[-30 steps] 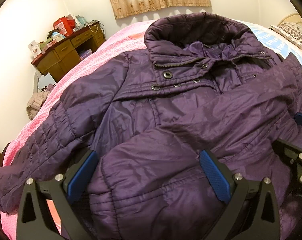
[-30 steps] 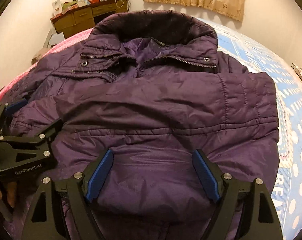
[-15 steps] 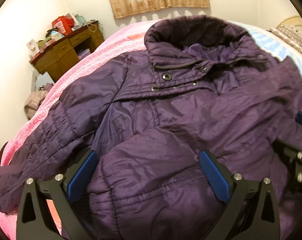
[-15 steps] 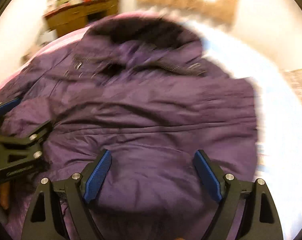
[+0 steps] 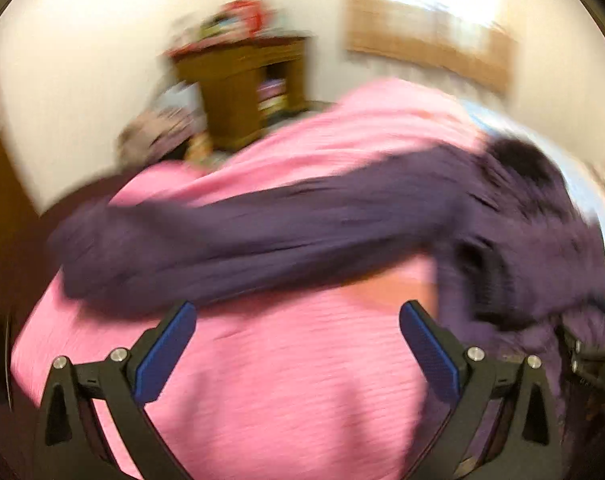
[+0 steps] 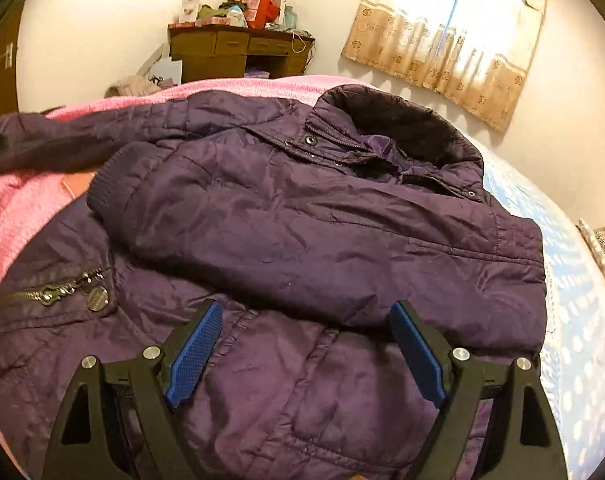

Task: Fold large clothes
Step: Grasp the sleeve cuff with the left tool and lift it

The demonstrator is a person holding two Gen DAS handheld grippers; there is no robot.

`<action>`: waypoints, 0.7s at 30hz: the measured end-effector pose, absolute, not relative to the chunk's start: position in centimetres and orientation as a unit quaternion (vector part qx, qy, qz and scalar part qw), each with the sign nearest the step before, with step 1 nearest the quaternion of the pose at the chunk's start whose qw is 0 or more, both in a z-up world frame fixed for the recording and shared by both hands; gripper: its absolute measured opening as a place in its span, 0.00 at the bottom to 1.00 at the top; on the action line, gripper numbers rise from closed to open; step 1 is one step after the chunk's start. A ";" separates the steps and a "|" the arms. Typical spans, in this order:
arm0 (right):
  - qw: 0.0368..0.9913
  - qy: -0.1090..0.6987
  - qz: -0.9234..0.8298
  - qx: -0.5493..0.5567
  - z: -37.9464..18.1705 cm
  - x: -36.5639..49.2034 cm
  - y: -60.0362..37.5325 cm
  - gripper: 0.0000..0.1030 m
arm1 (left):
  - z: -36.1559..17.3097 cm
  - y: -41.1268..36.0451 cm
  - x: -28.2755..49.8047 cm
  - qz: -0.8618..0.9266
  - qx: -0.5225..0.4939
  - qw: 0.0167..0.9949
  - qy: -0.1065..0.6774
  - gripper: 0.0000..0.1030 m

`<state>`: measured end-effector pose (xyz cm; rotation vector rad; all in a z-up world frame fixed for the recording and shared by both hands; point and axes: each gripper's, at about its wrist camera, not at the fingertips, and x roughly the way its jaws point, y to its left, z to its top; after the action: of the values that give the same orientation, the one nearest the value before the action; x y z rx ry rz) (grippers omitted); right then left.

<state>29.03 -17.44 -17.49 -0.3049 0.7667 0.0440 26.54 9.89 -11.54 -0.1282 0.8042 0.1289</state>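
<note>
A pink blanket [image 5: 286, 380] is covering the near side of the bed, with a blue dotted sheet [image 6: 582, 320] showing along the far right edge. The purple padded jacket [image 6: 302, 240] is lying front-up across both, its dark collar [image 6: 402, 124] pointing toward the curtained window [image 6: 454, 28]. One sleeve is lying folded across the chest, its ribbed cuff [image 6: 102, 188] ending near the jacket's left edge; the other sleeve [image 5: 242, 240] is stretching out straight over the pink blanket toward the bed's side.

The right gripper [image 6: 306, 344] is hovering over the jacket's lower front, just below the folded sleeve, its blue pads standing wide apart and gripping nothing. The left gripper [image 5: 298, 344], in a blurred view, is hanging over bare pink blanket just short of the outstretched sleeve, jaws likewise spread and empty; the jacket's body is sitting off to its right.

A zipped pocket [image 6: 50, 292] is lying left of the right gripper. A wooden desk [image 6: 238, 52] is standing beyond the bed.
</note>
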 end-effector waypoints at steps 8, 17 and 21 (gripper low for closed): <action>0.909 0.363 -0.010 -0.203 -18.2 28.7 -16.2 0.84 | -14.5 24.8 25.1 0.139 -0.345 0.853 0.366 0.99; 0.908 0.362 -0.015 -0.212 -18.3 28.7 -15.9 0.84 | -16.6 26.4 28.5 0.153 -0.416 0.830 0.338 0.98; 0.907 0.357 -0.020 -0.221 -18.4 28.6 -15.7 0.84 | -17.4 27.2 29.2 0.167 -0.411 0.831 0.335 0.81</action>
<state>28.62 -15.74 -18.35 -0.4554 0.7370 -0.0416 29.25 27.23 -17.41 -0.8724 0.7113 0.3551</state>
